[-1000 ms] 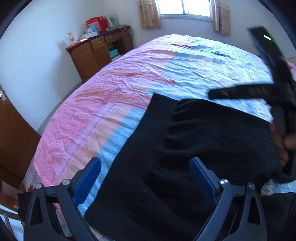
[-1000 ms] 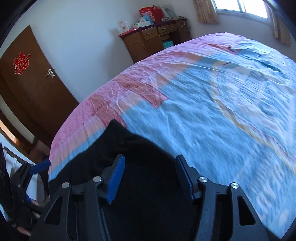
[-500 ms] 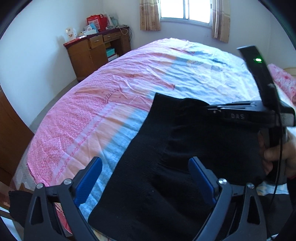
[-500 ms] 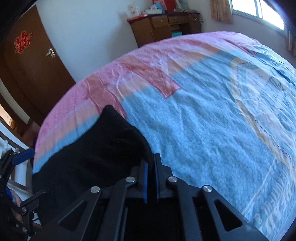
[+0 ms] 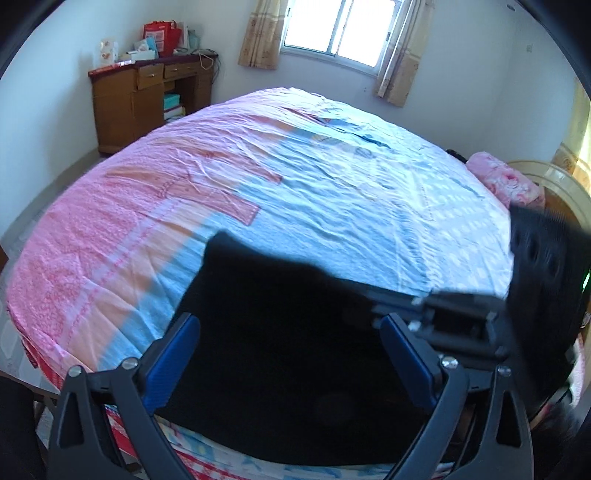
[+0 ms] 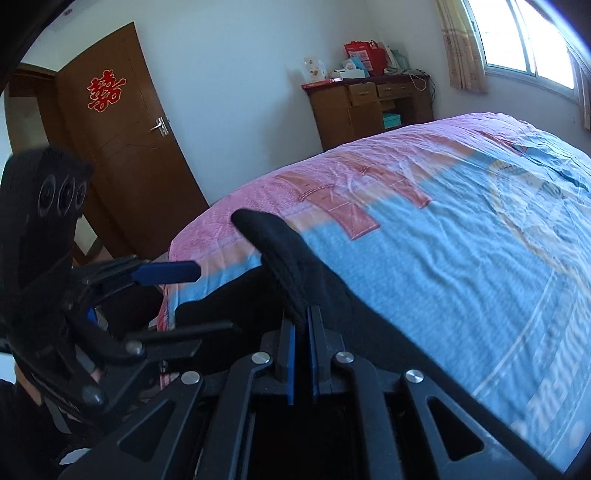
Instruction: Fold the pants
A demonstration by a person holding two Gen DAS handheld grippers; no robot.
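Note:
Black pants [image 5: 280, 325] lie folded on the near edge of the bed [image 5: 295, 166], whose cover is pink and blue. My left gripper [image 5: 295, 354] hovers over them, open, its blue pads wide apart with nothing pinched. In the right wrist view my right gripper [image 6: 301, 332] is shut on a raised fold of the black pants [image 6: 284, 254], lifting the cloth off the bed [image 6: 461, 236]. The right gripper's body [image 5: 458, 325] shows at the right of the left wrist view. The left gripper [image 6: 166, 273] appears at the left of the right wrist view, held by a hand.
A wooden desk [image 5: 147, 96] with boxes and bags stands against the far wall, beside a curtained window [image 5: 340, 33]. A brown door [image 6: 125, 147] with a red paper sign is on the left. A pink pillow [image 5: 506, 181] lies at the bed's far right.
My right gripper shut on the pants' fold and pulled it up and toward the near right. The left gripper rose a little and tilted, still open.

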